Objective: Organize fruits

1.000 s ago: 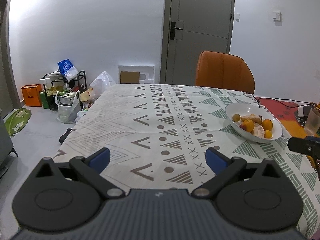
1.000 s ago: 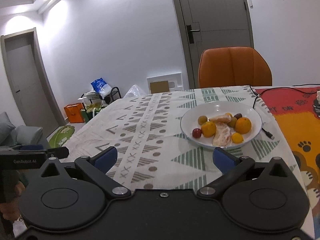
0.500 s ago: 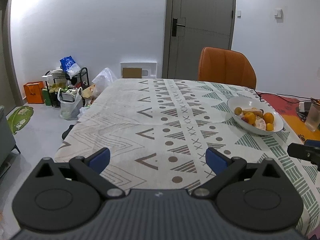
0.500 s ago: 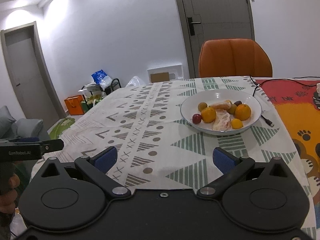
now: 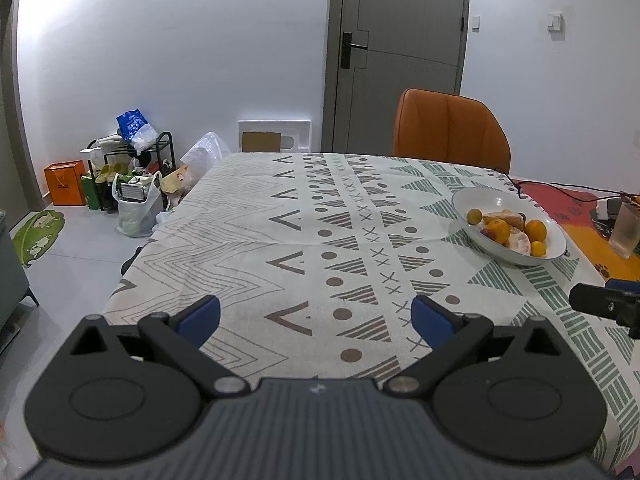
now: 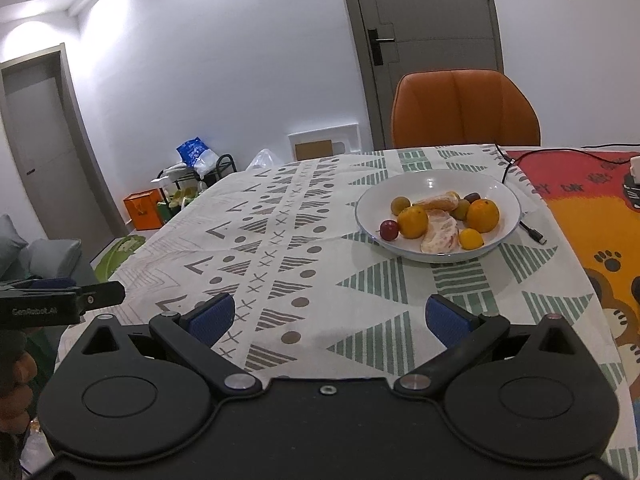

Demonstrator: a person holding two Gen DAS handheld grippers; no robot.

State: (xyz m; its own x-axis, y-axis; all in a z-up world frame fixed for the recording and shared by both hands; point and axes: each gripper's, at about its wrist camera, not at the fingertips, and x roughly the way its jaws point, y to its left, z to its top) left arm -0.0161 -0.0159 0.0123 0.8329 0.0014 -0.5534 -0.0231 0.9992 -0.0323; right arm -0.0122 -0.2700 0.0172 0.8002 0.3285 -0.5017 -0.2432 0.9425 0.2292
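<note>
Left wrist view first: the left gripper (image 5: 316, 316) hangs over the near edge of the table, its blue pads spread wide with nothing between them, only patterned tablecloth (image 5: 304, 240) beneath. The white bowl (image 5: 472, 200) of fruit sits well off to the right and farther up the table, nowhere near these fingers. In it, an orange (image 5: 536, 231) on the right side, another orange (image 5: 500, 230) toward the middle, a small yellow-green fruit (image 5: 475, 216) at the left rim, and a pale peeled piece (image 5: 519, 240) between the oranges. At the far right edge, a dark bar of the right gripper (image 5: 600, 305) pokes in, low and near. An orange chair (image 5: 450, 136) stands at the far end of the table, with a grey door (image 5: 400, 52) behind it.

Now the right wrist view: the right gripper (image 6: 328, 320) is also splayed open, holding nothing, over the cloth near the table's front edge. The bowl (image 6: 432, 180) lies straight ahead and a touch to the right, apart from the fingertips with a stretch of green-triangle cloth between. Here the fruit reads clearly: a small red fruit (image 6: 388, 230) at the front left, an orange (image 6: 413, 222) just beside it, the peeled segment (image 6: 440, 236) touching that orange, a larger orange (image 6: 483, 215) on the right, a little yellow one (image 6: 471, 239) in front. A black cable (image 6: 530, 232) lies just beside the bowl's right rim. Far left, the left gripper (image 6: 60, 300) shows side-on.
</note>
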